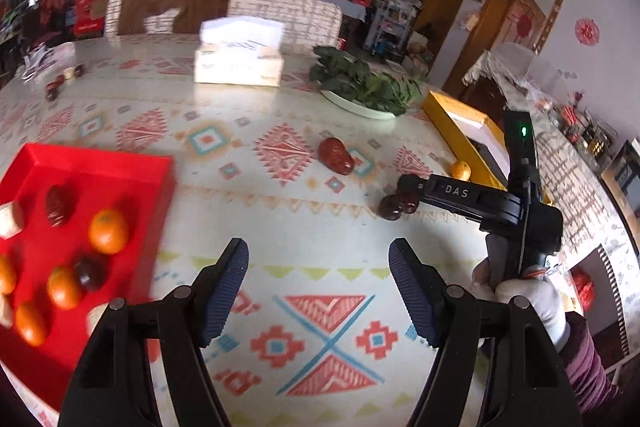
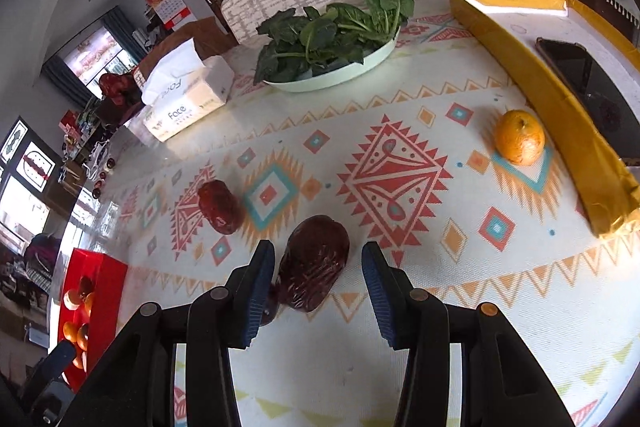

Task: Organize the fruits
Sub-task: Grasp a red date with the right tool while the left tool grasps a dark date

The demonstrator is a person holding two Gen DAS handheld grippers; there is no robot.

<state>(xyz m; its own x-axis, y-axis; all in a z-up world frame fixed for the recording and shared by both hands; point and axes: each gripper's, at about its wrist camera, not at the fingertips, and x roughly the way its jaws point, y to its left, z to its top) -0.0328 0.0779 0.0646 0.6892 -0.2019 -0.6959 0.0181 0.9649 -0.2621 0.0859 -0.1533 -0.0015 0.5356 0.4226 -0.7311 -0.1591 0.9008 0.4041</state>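
Note:
My left gripper (image 1: 318, 287) hangs open over the patterned tablecloth, with nothing between its fingers. To its left is a red tray (image 1: 100, 179) holding several oranges (image 1: 108, 231), dark red dates (image 1: 58, 205) and pale pieces. My right gripper (image 2: 318, 283) is open around a large dark red date (image 2: 314, 263) on the cloth; a gap shows beside its right finger (image 2: 380, 287). A smaller dark fruit (image 2: 270, 303) peeks from behind the left finger. Another date (image 2: 220, 207) lies further left, and an orange (image 2: 519, 137) sits by the yellow box. The left wrist view shows the right gripper (image 1: 404, 191) over the dates (image 1: 390, 207).
A plate of green leaves (image 2: 340, 77) and a tissue box (image 2: 184, 107) stand at the back of the table. A long yellow box (image 2: 560, 107) with a phone (image 2: 588, 79) in it lines the right side. A gloved hand (image 1: 532, 295) holds the right gripper. Chairs stand beyond the table.

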